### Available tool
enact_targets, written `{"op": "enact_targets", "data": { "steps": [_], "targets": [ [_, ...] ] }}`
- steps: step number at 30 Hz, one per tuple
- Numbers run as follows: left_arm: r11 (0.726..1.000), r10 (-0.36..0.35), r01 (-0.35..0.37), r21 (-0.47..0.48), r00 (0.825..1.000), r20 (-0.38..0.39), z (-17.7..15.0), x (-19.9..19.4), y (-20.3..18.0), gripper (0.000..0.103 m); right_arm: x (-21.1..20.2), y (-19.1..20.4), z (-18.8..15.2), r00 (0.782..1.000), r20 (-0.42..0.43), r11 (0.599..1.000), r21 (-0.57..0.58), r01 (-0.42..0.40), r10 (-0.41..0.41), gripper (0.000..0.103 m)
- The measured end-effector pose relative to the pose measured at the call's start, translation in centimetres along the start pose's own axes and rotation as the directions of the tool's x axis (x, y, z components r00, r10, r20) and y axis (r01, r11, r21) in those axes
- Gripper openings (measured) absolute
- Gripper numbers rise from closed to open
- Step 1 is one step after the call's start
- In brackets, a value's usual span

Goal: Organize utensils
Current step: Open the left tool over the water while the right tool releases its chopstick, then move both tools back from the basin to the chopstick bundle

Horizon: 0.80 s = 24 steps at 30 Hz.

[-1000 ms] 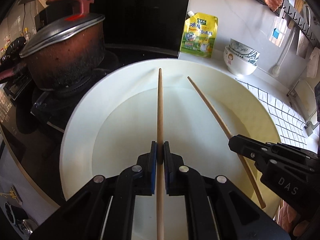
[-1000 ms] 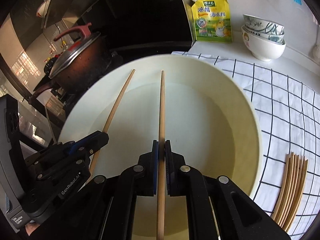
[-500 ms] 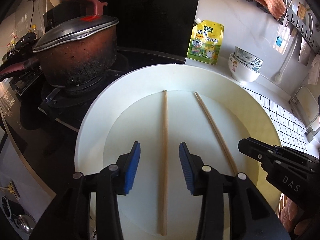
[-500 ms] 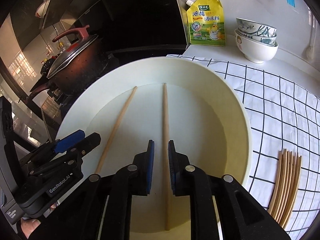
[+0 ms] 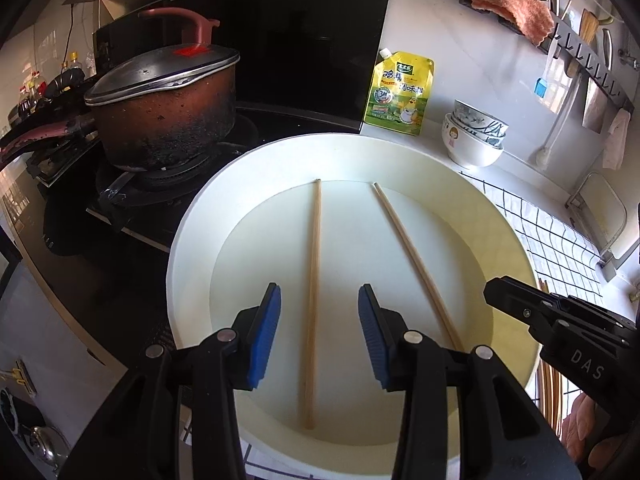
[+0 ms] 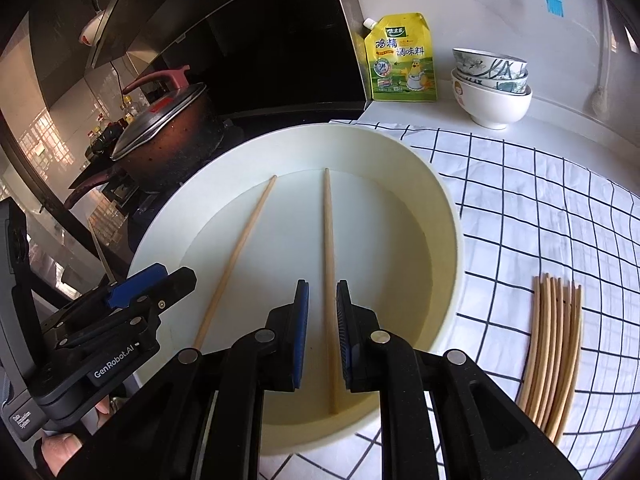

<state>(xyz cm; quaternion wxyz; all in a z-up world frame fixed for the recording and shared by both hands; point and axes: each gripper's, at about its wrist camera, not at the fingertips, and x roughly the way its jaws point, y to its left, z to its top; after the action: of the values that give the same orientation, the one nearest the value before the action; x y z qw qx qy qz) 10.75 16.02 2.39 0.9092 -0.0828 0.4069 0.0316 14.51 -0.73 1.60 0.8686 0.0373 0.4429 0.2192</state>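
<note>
Two wooden chopsticks lie flat on the floor of a large white round basin (image 5: 188,240). The left chopstick (image 5: 312,292) runs straight up the basin floor, and the right chopstick (image 5: 412,252) lies beside it, apart from it and angled, the two tips closer at the far end.

The left claw (image 5: 318,336) is spread wide. The left chopstick lies in the gap between its blue pads (image 5: 264,336), and neither pad touches the wood. These jaws have just been opening.

The right claw (image 6: 322,336) stands only slightly parted. The right chopstick (image 6: 330,280) passes through the narrow gap, and a thin clearance shows on each side of it, so the pads do not pinch it. These jaws have also just been opening. In the right wrist view the left chopstick (image 6: 236,256) lies to the left, with the left claw (image 6: 160,284) above its near end.

The basin sits on a white cloth with a black grid (image 6: 540,200) spread over the counter (image 6: 440,114). A bundle of further chopsticks (image 6: 554,352) lies on the cloth to the right of the basin, well apart from it.

Behind the basin, a yellow seasoning pouch (image 5: 400,94) leans against the wall. A stack of bowls (image 5: 474,138) stands to its right. A scorched pot with a metal lid (image 5: 164,116) stands on the stove to the left of the basin.
</note>
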Motion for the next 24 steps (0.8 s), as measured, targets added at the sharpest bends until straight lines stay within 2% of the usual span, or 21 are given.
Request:
{"op": "enact_targets", "data": {
  "steps": [17,21,24],
  "targets": [
    [0.998,-0.056,0.055,0.026,0.998,0.016,-2.9,-2.5,-4.0,0.045,-4.4,-1.8,-3.5,0.998,0.060,0.999,0.024,0.032,-0.033,0.015],
    [0.997,-0.067,0.067,0.037,0.998,0.018,-3.6,-3.0,-5.1,0.052,-5.2,-2.5,-4.4,0.997,0.069,0.999,0.038,0.036,-0.039,0.016],
    [0.996,-0.071,0.069,0.051,0.997,0.020,-4.1,-3.4,-6.0,0.053,-5.9,-3.2,-5.1,0.996,0.076,0.998,0.044,0.047,-0.051,0.018]
  ]
}}
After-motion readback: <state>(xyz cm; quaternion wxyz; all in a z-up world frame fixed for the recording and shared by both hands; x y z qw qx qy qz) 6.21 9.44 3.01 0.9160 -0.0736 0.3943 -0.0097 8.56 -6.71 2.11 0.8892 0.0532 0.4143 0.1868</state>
